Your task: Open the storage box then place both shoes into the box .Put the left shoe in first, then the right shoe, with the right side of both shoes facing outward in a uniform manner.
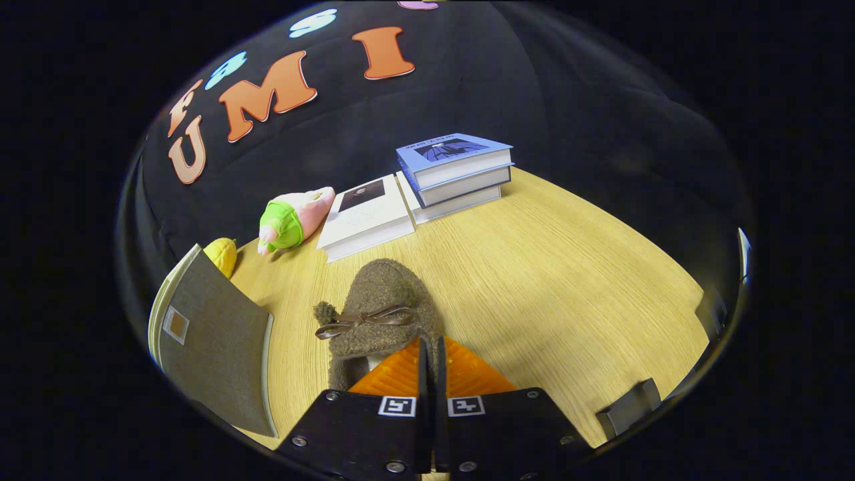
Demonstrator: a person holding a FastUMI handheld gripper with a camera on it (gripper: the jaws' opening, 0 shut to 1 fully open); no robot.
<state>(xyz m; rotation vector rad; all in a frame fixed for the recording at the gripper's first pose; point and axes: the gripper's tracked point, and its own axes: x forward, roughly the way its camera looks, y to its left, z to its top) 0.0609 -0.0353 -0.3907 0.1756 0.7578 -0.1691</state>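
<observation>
Tool (431, 357) closed tight on shoe (381, 310), low in the middle of the frame. Box (214, 334) open at lower left. Best to keep hold, swing left, lower gently inside.

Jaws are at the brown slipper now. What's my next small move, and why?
Probably lift the fuzzy brown slipper with the bow slightly off the wooden table. The gripper's jaws look closed on its heel edge, and the grey fabric storage box stands just to its left, so it likely needs clearance before swinging over.
</observation>
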